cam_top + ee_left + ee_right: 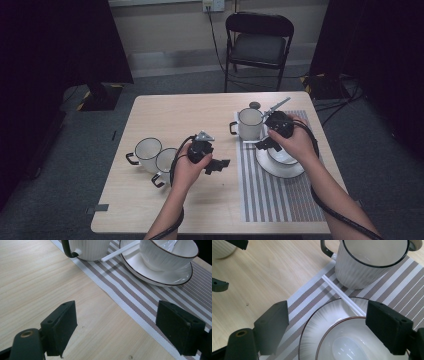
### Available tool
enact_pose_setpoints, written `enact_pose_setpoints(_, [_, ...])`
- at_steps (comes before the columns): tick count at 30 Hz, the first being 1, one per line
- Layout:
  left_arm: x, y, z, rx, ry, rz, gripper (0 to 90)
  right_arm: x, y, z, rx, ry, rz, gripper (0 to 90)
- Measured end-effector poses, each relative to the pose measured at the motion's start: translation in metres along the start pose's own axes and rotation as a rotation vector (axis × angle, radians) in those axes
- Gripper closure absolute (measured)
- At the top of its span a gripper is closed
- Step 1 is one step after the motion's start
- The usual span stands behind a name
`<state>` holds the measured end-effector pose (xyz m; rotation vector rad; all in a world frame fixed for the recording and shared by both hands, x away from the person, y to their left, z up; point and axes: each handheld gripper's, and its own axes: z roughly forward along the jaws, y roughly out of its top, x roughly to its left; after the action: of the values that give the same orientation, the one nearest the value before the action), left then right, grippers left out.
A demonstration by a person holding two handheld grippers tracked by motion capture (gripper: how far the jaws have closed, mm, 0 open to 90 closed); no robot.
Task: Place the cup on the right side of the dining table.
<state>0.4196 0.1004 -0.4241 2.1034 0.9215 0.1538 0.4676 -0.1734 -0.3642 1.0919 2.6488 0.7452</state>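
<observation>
White bowl (352, 340) sits lower centre beneath the right gripper (327, 325), fingers apart; left gripper (117, 327) fingers likewise apart, empty.

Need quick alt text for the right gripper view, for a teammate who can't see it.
The right gripper, jaws open, hovers over a white bowl with a white spoon inside, on a dark-rimmed plate. Beyond, a white chopstick lies on the striped placemat beside a ribbed white mug.

White bowl (352, 340) upright on plate (317, 327)
</observation>
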Motion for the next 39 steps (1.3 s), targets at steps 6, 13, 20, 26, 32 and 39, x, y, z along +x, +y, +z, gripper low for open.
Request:
enact_pose_setpoints(6, [-0.003,-0.003,-0.004,0.006,-0.007,0.011,16.9,0.003,-0.005,-0.002,-0.008,0.005,-0.003,18.0])
enact_pose_setpoints(13, [-0.001,-0.009,-0.008,0.009,-0.008,0.000,16.9,0.006,-0.009,-0.005,-0.011,0.008,-0.009,18.0])
enact_pose_setpoints(20, [-0.001,-0.015,-0.010,0.011,-0.010,0.000,16.9,0.011,-0.012,-0.005,-0.016,0.016,-0.016,18.0])
enact_pose_setpoints(26, [-0.002,-0.020,-0.012,0.011,-0.008,-0.008,16.9,0.015,-0.016,-0.004,-0.007,0.018,-0.033,18.0])
enact_pose_setpoints(32, [-0.004,-0.026,-0.014,0.016,-0.017,0.003,17.0,0.016,-0.021,-0.003,0.001,0.021,-0.034,18.1])
enact_pose_setpoints(39, [-0.005,-0.033,-0.014,0.026,-0.023,0.001,17.1,0.019,-0.025,-0.003,0.010,0.026,-0.053,18.1])
